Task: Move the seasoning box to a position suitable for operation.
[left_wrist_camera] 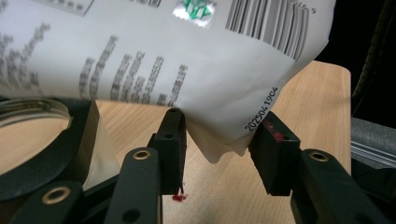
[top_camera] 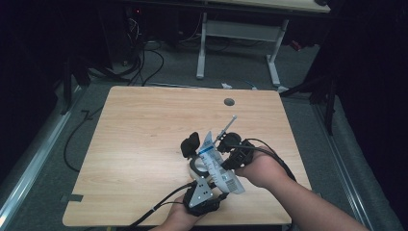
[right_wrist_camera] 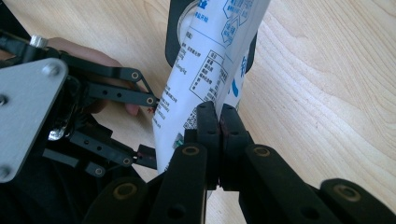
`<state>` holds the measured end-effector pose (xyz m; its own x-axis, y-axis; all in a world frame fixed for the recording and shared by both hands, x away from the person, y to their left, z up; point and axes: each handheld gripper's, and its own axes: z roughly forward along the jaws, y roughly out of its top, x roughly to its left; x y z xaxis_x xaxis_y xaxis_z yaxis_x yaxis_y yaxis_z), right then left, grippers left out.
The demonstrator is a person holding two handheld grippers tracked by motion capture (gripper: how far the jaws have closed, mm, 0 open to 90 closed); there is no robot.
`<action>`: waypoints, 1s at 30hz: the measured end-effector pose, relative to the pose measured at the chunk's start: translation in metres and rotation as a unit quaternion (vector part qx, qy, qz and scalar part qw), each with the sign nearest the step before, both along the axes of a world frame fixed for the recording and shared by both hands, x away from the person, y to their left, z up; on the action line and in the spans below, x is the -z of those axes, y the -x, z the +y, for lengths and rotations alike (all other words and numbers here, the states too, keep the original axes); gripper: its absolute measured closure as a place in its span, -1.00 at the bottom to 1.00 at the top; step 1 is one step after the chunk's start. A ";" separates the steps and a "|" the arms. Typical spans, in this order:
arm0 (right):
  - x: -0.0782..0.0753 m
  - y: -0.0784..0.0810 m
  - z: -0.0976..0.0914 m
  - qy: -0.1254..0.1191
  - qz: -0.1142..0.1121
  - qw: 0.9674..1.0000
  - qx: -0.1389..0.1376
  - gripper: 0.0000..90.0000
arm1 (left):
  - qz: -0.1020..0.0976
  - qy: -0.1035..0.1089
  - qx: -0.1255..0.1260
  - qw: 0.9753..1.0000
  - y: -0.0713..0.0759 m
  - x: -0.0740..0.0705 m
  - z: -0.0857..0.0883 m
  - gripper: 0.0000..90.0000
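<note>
A white pouch point(top_camera: 217, 166) with blue print and a barcode is held tilted above the wooden table point(top_camera: 144, 125). My right gripper point(top_camera: 223, 161) is shut on its side edge; in the right gripper view the two jaws point(right_wrist_camera: 218, 114) meet on the pouch point(right_wrist_camera: 201, 70). My left gripper point(top_camera: 219, 187) sits at the pouch's lower end. In the left gripper view its jaws point(left_wrist_camera: 219, 135) stand apart, the pouch's bottom corner point(left_wrist_camera: 219, 140) hangs between them, and the pads barely brush it. The left gripper point(right_wrist_camera: 149, 126) also appears at the left of the right gripper view.
A black ring-shaped holder point(top_camera: 195, 166) lies on the table under the pouch's upper end, with a black piece point(top_camera: 190, 143) beside it. A thin grey rod point(top_camera: 227, 126) sticks up behind the pouch. A round hole point(top_camera: 229, 102) sits near the table's far edge.
</note>
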<state>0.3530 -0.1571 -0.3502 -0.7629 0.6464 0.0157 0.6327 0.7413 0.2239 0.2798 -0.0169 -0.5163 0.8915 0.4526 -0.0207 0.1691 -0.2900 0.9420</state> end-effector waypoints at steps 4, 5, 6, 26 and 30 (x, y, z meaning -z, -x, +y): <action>0.000 0.000 -0.001 -0.003 0.001 1.000 0.001 0.98 | 0.015 0.000 -0.004 1.000 -0.003 0.002 0.001 0.29; 0.000 0.000 -0.001 -0.003 0.000 1.000 0.001 0.98 | 0.018 0.000 -0.004 1.000 -0.003 0.003 0.001 0.29; 0.000 0.000 -0.001 -0.003 0.000 1.000 0.001 0.98 | 0.022 -0.001 -0.005 1.000 -0.004 0.004 0.001 0.29; 0.000 -0.001 -0.003 -0.009 -0.004 1.000 0.008 0.99 | 0.022 -0.005 -0.005 1.000 -0.003 0.006 0.002 0.22; -0.001 -0.001 -0.004 -0.009 -0.006 1.000 0.008 0.99 | 0.016 -0.006 -0.006 1.000 -0.002 0.005 0.003 0.14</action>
<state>0.3537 -0.1606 -0.3489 -0.7524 0.6584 0.0194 0.6421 0.7266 0.2444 0.2814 -0.0144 -0.5214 0.8845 0.4645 -0.0430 0.2026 -0.2995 0.9323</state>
